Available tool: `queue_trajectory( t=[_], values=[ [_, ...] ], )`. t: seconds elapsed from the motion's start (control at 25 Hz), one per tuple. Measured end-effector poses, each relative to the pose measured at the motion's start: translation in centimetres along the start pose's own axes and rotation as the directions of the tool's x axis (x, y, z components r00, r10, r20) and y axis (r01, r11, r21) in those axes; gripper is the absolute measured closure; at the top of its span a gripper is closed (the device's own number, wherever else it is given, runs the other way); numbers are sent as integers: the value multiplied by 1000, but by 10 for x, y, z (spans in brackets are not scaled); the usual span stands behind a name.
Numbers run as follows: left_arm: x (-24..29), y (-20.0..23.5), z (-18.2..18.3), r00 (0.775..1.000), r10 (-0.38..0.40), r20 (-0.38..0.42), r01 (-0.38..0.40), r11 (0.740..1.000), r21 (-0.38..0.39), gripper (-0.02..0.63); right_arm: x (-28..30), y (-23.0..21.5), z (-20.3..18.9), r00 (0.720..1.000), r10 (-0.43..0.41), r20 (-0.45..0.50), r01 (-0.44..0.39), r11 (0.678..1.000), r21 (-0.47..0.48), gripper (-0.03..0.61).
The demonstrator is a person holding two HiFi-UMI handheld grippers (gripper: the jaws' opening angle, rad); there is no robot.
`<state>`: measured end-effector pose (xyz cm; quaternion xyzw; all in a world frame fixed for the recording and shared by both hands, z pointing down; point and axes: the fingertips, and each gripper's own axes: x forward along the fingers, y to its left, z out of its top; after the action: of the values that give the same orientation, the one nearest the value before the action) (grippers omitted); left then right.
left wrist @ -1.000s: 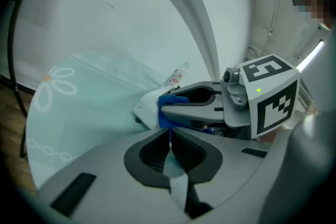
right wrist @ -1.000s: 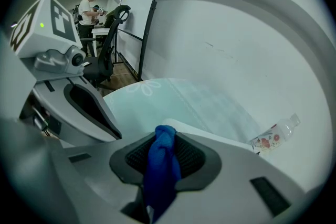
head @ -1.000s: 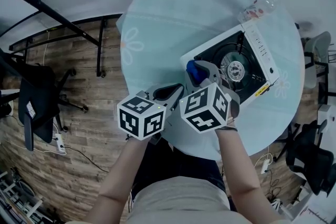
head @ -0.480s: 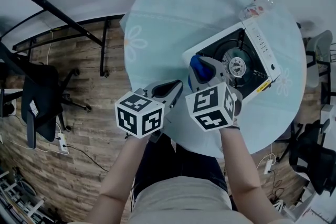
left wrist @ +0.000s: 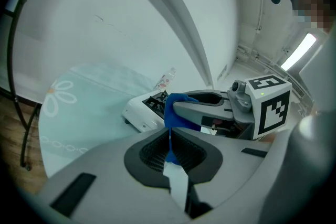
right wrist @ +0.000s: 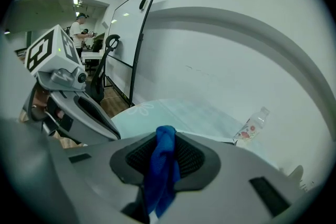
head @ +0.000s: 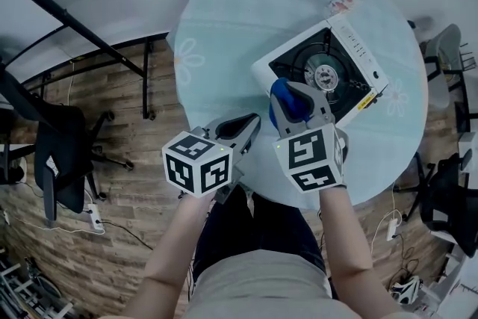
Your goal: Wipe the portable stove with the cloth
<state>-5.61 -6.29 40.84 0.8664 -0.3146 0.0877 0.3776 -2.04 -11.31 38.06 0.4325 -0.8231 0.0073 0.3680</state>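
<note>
Pale-blue round table (head: 224, 19) stands on wood floor (head: 112, 153); right gripper (head: 289, 91) clamps the cloth (right wrist: 163, 170), left gripper (head: 250, 123) closed, empty.

right gripper (right wrist: 164, 150): fingers (right wrist: 202, 161) pressed together on a blue cloth (right wrist: 163, 168) | cloth: bunched, poking up above the fingers and hanging below them | left gripper (right wrist: 97, 122): at left, marker cube uppermost | bench (right wrist: 173, 110): round, pale, flower print | bottle (right wrist: 251, 126): clear plastic, tilted, far right | whiteboard (right wrist: 131, 44): by the wall
</note>
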Motion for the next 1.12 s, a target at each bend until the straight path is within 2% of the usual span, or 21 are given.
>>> queue_trajectory(
  t=[0.52, 0.84, 1.12],
  values=[
    [-17, -51, 8, 997, -78, 29, 76, 995, 69, 584, -74, -9, -6, 992, -87, 92, 80, 994, 76, 476],
    [-21, -77, 23, 998, -49, 39, 40, 977, 207, 584, -116, -30, -1, 979, -139, 147, 129, 988, 81, 476],
    [-21, -109, 44, 992, -79, 95, 53, 968, 246, 584, -149, -48, 3, 960, -144, 239, 101, 978, 182, 476]
  ],
)
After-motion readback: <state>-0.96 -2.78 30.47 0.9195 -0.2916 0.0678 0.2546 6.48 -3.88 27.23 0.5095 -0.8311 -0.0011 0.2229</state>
